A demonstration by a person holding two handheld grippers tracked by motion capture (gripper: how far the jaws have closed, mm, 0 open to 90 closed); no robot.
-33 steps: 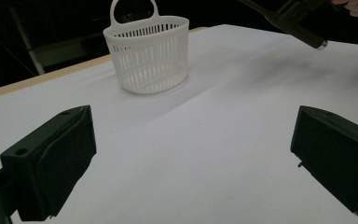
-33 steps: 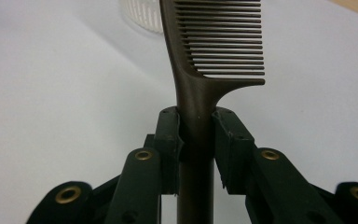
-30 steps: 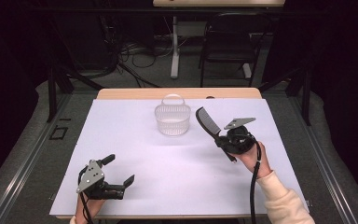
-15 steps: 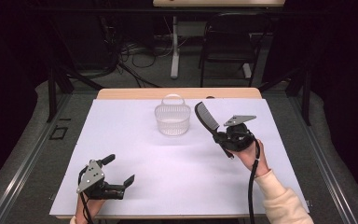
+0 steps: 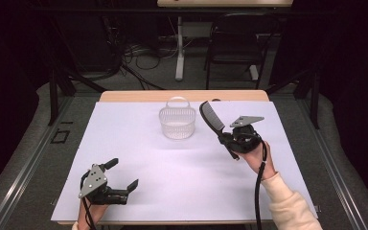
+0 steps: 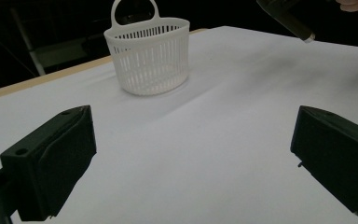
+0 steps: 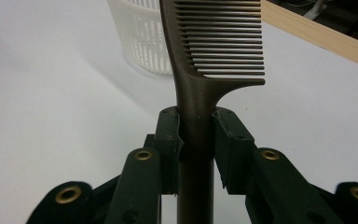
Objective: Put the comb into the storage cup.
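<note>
Over the last second I have carried the comb (image 5: 212, 116) a little further toward the basket (image 5: 177, 123), and its toothed end now stands just right of the basket's rim, raised above the bench (image 5: 139, 158). My right gripper (image 5: 232, 139) is clamped on the comb's handle; in the right gripper view the two pads squeeze the dark stem (image 7: 195, 126) from both sides, with the teeth (image 7: 223, 37) fanning out above them and the white basket (image 7: 142, 32) close behind. The shift has been small, a slight lift and a lean to the left, so I judge I am in the middle of the carry rather than at its end: the comb is not over the opening yet.

My left gripper (image 5: 120, 181) has not moved. It rests low near the front edge of the bench, jaws spread wide with nothing between them, and from its view the basket (image 6: 148, 53) stands well ahead.

What remains, as I judge it, is to bring the comb's tip above the basket's mouth before I let go.
</note>
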